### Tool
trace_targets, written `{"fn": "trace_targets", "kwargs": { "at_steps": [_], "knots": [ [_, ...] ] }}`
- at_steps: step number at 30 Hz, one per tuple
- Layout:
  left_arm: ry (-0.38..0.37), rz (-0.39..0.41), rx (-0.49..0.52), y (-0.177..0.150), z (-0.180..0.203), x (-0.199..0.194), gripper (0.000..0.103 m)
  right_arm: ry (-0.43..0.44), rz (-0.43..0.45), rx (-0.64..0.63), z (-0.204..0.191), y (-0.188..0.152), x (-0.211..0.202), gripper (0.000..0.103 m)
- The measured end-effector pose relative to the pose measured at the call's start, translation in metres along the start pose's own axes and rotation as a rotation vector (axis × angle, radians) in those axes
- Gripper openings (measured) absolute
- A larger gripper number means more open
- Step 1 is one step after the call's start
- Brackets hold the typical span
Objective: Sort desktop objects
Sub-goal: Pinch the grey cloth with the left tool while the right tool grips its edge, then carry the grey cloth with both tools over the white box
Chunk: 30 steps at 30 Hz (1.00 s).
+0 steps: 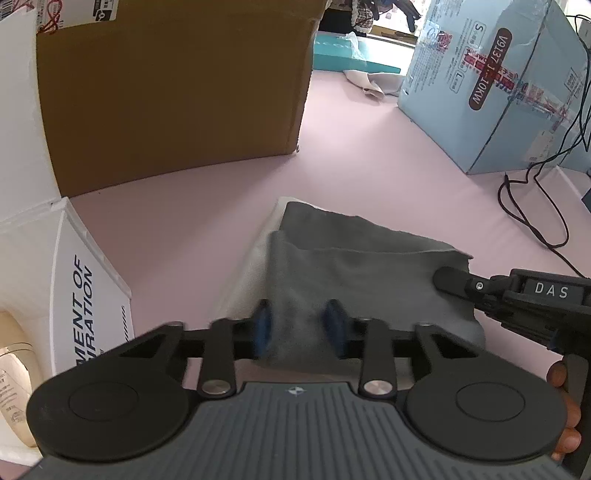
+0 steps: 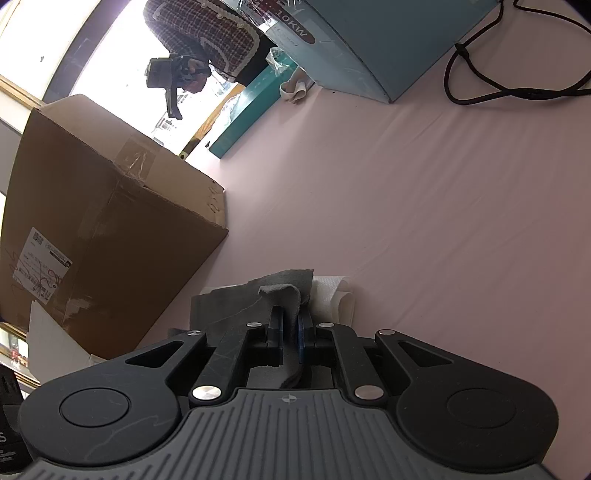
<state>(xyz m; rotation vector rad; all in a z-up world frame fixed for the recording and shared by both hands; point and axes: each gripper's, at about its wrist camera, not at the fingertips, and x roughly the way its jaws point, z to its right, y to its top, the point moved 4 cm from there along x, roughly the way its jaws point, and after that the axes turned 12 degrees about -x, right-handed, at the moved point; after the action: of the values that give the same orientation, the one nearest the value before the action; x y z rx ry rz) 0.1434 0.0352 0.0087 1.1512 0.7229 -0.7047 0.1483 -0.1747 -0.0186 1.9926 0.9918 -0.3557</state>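
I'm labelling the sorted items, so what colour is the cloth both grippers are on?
Plain dark grey cloth, no pattern; clearest in the left wrist view.

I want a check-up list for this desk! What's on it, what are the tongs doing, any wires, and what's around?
Surface: pink table cover, lightly creased.
Job's things: grey cloth, folded, lying on a white paper towel.
Clutter: brown cardboard box, blue carton, teal box, white box with printed letters.
Grippers: left tongs parted around the cloth's near edge; right tongs pinching a cloth corner.
Cables: black cable looping beside the blue carton.
Surroundings: bright window and a person in a checked jacket behind the table.
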Motion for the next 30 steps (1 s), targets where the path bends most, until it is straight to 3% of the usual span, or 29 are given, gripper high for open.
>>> {"fn": "trace_targets", "kwargs": {
  "at_steps": [6,30],
  "knots": [
    [0.012,0.036,0.046,-0.003,0.007,-0.007,0.010,0.005,0.013,-0.014,-0.003,0.000,-0.002,0.007],
    [0.020,0.254,0.094,0.002,0.016,-0.058,0.010,0.147,0.216,-0.129,-0.034,0.010,-0.036,0.007]
  ]
}}
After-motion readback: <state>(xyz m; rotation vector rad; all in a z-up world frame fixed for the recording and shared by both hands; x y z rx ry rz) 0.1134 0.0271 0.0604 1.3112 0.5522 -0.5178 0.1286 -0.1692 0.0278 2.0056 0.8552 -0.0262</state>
